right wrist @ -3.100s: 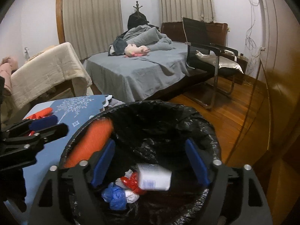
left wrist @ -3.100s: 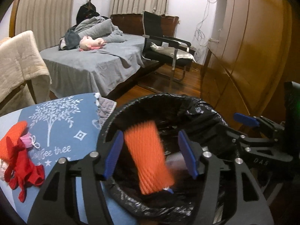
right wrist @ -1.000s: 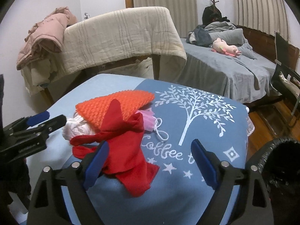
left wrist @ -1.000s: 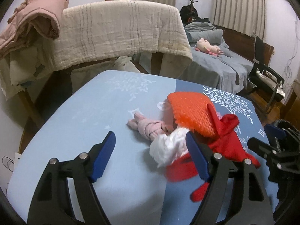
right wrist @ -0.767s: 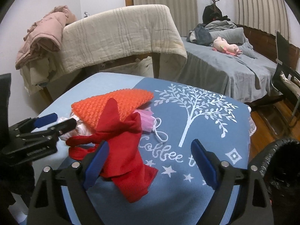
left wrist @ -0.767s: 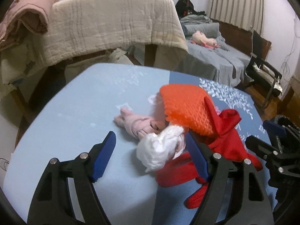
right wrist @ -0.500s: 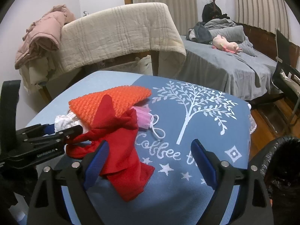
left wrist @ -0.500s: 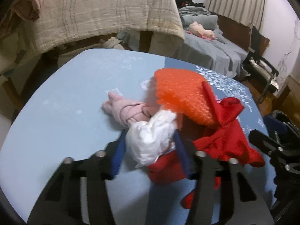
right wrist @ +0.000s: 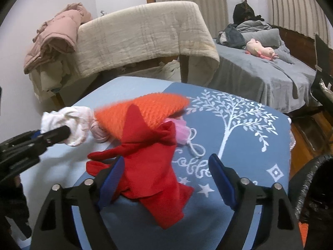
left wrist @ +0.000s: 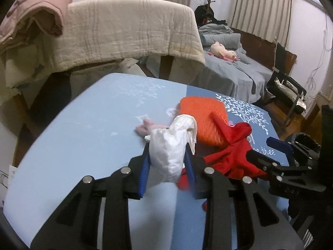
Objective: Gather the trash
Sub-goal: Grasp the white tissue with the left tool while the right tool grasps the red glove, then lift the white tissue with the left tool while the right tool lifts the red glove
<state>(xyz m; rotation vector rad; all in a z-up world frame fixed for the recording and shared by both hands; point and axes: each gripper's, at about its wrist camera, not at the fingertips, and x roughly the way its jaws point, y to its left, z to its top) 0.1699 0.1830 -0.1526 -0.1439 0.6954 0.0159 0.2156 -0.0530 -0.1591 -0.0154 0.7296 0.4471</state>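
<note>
Tabletop (left wrist: 79, 137) shot from the left wrist shows the left claw (left wrist: 166, 162) clamped on the white wad (left wrist: 170, 145), which half a second ago still sat in the pile. Only the right view catches the bin rim (right wrist: 308, 179) off the tabletop's right edge. Right claw (right wrist: 166, 179) gapes wide over the red cloth (right wrist: 154, 166), gripping nothing; bare tabletop lies left.

White script on blue tablecloth (right wrist: 245, 137), partly covered, ending "thee" in left view
</note>
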